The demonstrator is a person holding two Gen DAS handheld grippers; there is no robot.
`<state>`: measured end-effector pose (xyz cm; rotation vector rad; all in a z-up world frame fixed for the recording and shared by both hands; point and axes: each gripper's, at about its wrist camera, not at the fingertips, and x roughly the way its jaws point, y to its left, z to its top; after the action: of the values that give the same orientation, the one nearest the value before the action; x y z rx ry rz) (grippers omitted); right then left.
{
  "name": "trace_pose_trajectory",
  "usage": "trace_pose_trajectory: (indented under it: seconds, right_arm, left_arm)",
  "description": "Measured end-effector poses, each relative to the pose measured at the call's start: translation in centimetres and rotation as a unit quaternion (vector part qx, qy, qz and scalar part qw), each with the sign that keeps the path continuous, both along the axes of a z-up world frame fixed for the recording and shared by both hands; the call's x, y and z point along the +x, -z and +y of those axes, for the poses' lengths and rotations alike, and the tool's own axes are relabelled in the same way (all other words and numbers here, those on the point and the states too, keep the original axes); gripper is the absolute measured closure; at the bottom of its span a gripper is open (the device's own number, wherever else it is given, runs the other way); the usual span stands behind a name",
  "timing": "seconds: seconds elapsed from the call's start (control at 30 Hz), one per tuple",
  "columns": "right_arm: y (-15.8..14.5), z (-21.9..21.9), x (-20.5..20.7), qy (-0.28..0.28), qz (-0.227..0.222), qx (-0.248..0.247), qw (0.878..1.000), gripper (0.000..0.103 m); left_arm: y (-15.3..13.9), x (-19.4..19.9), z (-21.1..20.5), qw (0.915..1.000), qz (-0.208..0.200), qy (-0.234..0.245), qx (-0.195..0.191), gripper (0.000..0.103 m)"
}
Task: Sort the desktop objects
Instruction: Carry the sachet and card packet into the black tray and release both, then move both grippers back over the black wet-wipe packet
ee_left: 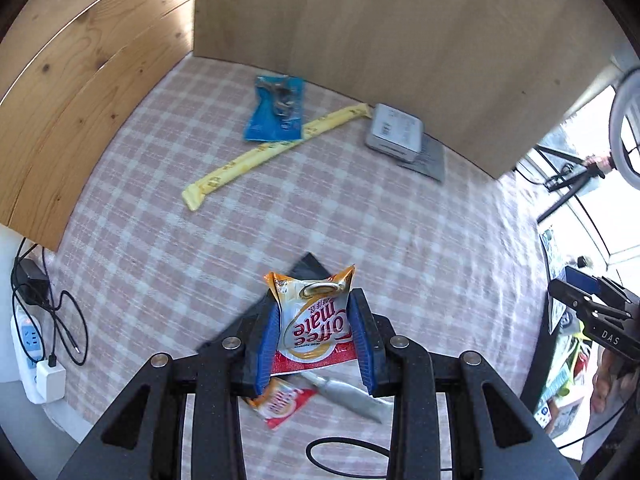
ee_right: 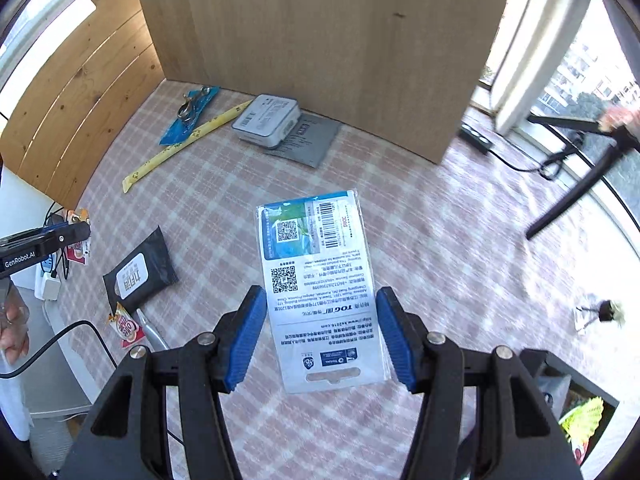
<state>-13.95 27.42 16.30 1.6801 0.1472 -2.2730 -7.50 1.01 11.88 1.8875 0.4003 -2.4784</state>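
Observation:
My left gripper (ee_left: 316,340) is shut on a Coffee-mate sachet (ee_left: 316,320) and holds it above the checked tablecloth (ee_left: 360,220). Below it lie a second Coffee-mate sachet (ee_left: 280,400), a silver packet (ee_left: 348,394) and a black wipes pack (ee_left: 280,280). My right gripper (ee_right: 322,338) is open, its blue pads on either side of a flat blue-and-white packaged card (ee_right: 318,280) lying on the cloth. The left gripper (ee_right: 44,240) also shows at the left edge of the right wrist view with its sachet.
At the back near a wooden board (ee_right: 320,40) lie a blue packet with metal clips (ee_left: 276,108), a long yellow stick packet (ee_left: 272,152), and a white box (ee_left: 394,132) on a grey pouch (ee_left: 428,160). A power strip (ee_left: 28,344) with cables sits off the table's left edge.

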Motion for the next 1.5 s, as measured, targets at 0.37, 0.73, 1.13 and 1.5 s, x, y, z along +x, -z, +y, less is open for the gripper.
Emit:
trace_pose_trajectory:
  seconds: [0.37, 0.73, 1.13, 1.5]
  right_arm:
    - [-3.3, 21.2, 11.3, 0.156, 0.017, 0.015, 0.988, 0.047]
    - [-3.2, 36.0, 19.3, 0.259, 0.007, 0.031, 0.965, 0.047]
    - [-1.2, 40.8, 22.1, 0.269, -0.017, 0.014, 0.963, 0.046]
    - [-2.3, 40.3, 21.3, 0.261, 0.001, -0.005, 0.965, 0.037]
  left_arm:
    - [-3.2, 3.7, 21.3, 0.9835, 0.005, 0.176, 0.041, 0.071]
    - [-3.5, 5.7, 38.8, 0.9579, 0.008, 0.282, 0.055, 0.071]
    - [-3.5, 5.2, 48.0, 0.9433, 0.014, 0.329, 0.045, 0.061]
    - [-4.5, 4.7, 45.9, 0.9505, 0.021, 0.306, 0.050, 0.031]
